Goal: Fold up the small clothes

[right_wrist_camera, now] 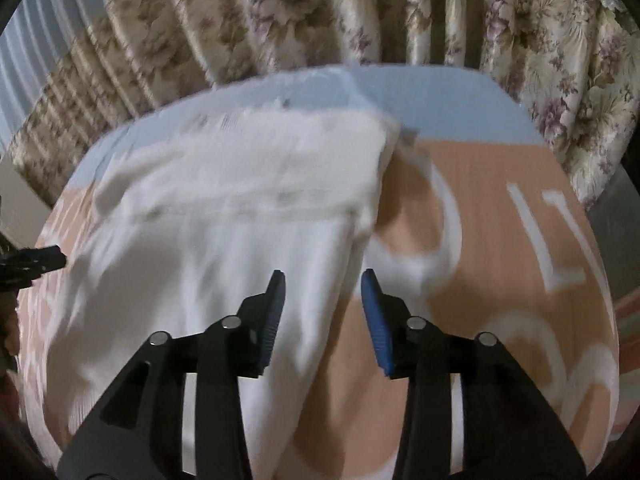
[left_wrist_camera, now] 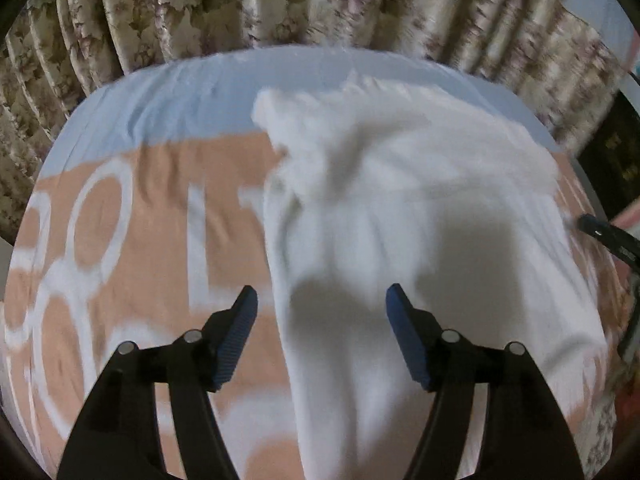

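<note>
A white garment (left_wrist_camera: 400, 208) lies spread on a peach sheet with white letters (left_wrist_camera: 160, 240); its far end is bunched into a fluffy ridge. My left gripper (left_wrist_camera: 322, 294) hovers over the garment's left edge, open, with nothing between its blue pads (left_wrist_camera: 240, 336). In the right wrist view the same white garment (right_wrist_camera: 224, 216) fills the left half, folded over at its far part. My right gripper (right_wrist_camera: 323, 278) hangs above the garment's right edge, open and holding nothing. Each view catches the other gripper's black tip at its side edge (left_wrist_camera: 604, 236) (right_wrist_camera: 36, 260).
The peach sheet (right_wrist_camera: 500, 220) covers a bed with a pale blue sheet (left_wrist_camera: 180, 92) at the far end. Floral curtains (left_wrist_camera: 280, 4) hang right behind the bed. A dark piece of furniture (left_wrist_camera: 612, 164) stands at the far right.
</note>
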Demonstrator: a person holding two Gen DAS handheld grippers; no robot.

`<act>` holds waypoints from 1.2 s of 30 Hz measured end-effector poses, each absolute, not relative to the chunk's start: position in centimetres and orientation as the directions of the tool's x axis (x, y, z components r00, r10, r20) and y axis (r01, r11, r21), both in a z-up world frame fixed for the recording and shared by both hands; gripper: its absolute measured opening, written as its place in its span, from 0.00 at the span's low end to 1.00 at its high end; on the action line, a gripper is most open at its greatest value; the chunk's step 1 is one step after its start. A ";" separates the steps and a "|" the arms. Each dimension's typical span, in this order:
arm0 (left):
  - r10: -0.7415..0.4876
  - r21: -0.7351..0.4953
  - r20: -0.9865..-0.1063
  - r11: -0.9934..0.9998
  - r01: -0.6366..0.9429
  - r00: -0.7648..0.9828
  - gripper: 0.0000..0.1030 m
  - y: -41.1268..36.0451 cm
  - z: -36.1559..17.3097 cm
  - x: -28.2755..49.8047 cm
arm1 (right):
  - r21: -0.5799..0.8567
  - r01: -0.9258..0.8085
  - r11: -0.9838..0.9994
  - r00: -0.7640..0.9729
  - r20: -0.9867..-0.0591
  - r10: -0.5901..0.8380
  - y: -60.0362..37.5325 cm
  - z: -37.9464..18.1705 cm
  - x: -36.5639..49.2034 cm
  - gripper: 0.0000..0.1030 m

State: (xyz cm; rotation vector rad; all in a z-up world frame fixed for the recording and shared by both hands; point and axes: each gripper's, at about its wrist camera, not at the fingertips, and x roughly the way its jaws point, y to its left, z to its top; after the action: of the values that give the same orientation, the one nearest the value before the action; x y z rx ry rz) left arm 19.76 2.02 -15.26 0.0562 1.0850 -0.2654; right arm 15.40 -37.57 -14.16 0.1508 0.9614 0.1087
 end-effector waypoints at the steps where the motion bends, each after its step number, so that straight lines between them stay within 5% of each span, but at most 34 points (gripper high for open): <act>1: -0.195 -0.097 -0.876 0.967 0.235 0.442 0.66 2.0 -15.4 21.4 | 0.175 -0.021 0.984 0.577 -0.802 0.155 -37.9 -13.9 16.3 0.44; 9: -0.262 -0.215 -0.871 0.964 0.157 0.416 0.65 3.1 -16.3 31.7 | 0.186 0.035 0.982 0.609 -0.783 0.126 -39.9 -13.8 23.6 0.52; 11: -0.268 -0.232 -0.888 0.963 0.140 0.374 0.54 3.2 -17.2 33.7 | 0.214 0.061 0.975 0.581 -0.802 0.140 -40.5 -14.8 25.6 0.52; 13: -0.292 -0.258 -0.895 0.955 0.144 0.338 0.44 2.9 -17.8 35.0 | 0.233 0.062 0.971 0.554 -0.817 0.161 -40.5 -15.7 26.7 0.37; 14: -0.286 -0.246 -0.895 0.957 0.155 0.344 0.40 2.8 -17.5 35.3 | 0.224 0.060 0.973 0.541 -0.826 0.157 -40.2 -16.1 27.0 0.20; 21: -0.155 -0.047 -0.859 0.973 0.226 0.488 0.23 1.8 -15.3 34.2 | 0.035 0.006 0.999 0.646 -0.763 0.023 -37.9 -15.3 27.0 0.13; 26: -0.061 0.083 -0.866 0.962 0.262 0.497 0.36 0.6 -16.4 33.7 | 0.007 0.020 1.000 0.592 -0.806 -0.006 -38.0 -16.8 27.6 0.17; 28: -0.043 0.101 -0.858 0.963 0.251 0.512 0.58 0.7 -15.8 33.3 | -0.002 0.046 0.999 0.601 -0.798 -0.029 -38.4 -16.7 26.7 0.28; 31: -0.048 0.105 -0.824 0.966 0.235 0.564 0.60 0.3 -13.5 32.1 | 0.058 0.007 0.998 0.697 -0.716 0.037 -38.0 -14.4 24.7 0.48; 34: -0.094 0.078 -0.788 0.965 0.250 0.608 0.77 -1.5 -12.0 31.3 | 0.108 -0.102 0.989 0.747 -0.648 0.148 -35.1 -12.5 24.2 0.50; 36: -0.132 0.059 -0.793 0.955 0.290 0.595 0.77 -4.3 -12.6 31.6 | 0.099 -0.165 0.981 0.723 -0.665 0.189 -32.0 -13.1 25.7 0.50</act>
State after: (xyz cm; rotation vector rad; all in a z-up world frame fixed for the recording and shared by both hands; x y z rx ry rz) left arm 31.64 -4.26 -12.57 0.1892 0.9014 -0.2467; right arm 25.74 -32.02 -13.12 0.0339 0.7376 0.1957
